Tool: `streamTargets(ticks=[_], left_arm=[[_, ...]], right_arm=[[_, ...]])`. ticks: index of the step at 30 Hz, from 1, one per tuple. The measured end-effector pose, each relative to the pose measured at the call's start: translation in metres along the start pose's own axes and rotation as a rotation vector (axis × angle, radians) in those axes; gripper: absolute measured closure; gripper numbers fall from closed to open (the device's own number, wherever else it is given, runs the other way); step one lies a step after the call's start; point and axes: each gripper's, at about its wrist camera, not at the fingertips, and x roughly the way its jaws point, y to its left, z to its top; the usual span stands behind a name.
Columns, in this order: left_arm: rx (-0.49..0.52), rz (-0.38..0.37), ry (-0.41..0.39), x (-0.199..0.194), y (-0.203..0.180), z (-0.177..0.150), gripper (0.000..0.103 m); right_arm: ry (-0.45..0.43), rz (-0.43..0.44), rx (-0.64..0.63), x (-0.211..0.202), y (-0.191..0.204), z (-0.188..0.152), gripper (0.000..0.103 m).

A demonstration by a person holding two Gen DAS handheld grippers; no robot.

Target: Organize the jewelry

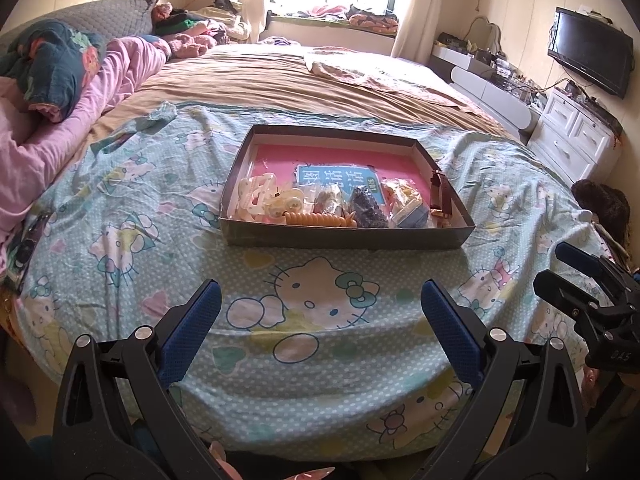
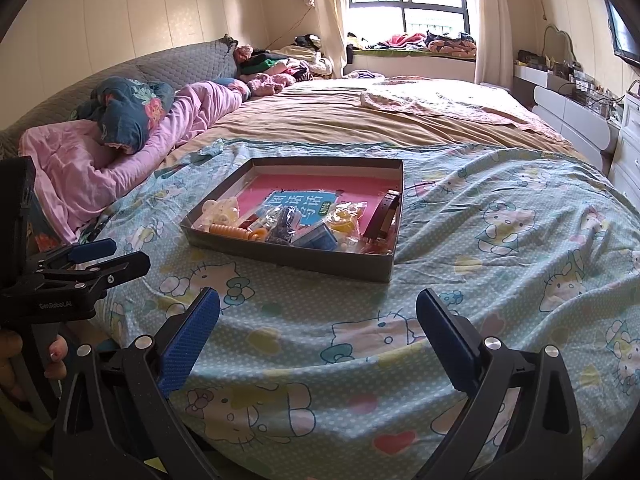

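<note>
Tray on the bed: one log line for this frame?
left gripper open, empty | right gripper open, empty | tray untouched | jewelry inside

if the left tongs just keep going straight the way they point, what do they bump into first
Probably the near wall of the shallow box on the bed. The left tongs hang open above the cartoon bedsheet, aimed at that wall, with only bare sheet between. Height is unclear, so if angled down they may graze the sheet first.

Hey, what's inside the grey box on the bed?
The grey box holds a white hair clip, an orange spiral tie, small bagged trinkets and a brown strap. They cover part of the pink printed lining.
</note>
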Motion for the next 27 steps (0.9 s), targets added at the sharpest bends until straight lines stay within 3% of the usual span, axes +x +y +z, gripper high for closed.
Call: streamTargets(ticks=[10,17,20,24,27], left_arm=[[-0.004,-0.038,0.038,0.008,0.004,-0.001,0.010],[-0.118,-0.034,0.107,0.029,0.033,0.003,0.010],[-0.166,0.032,0.132,0.044,0.056,0.009,0.010],[-0.258,0.265,0.154,0.087,0.122,0.032,0.010],[-0.322,0.378,0.196,0.120,0.176,0.046,0.010]], right_arm=[[0.009,-0.023,0.011,0.005,-0.007,-0.001,0.005],[0.019,-0.130,0.094,0.021,-0.044,0.005,0.005],[0.020,-0.211,0.164,0.032,-0.080,0.008,0.005],[0.019,-0.363,0.255,0.051,-0.143,0.012,0.005],[0.061,-0.508,0.328,0.072,-0.207,0.011,0.005]])
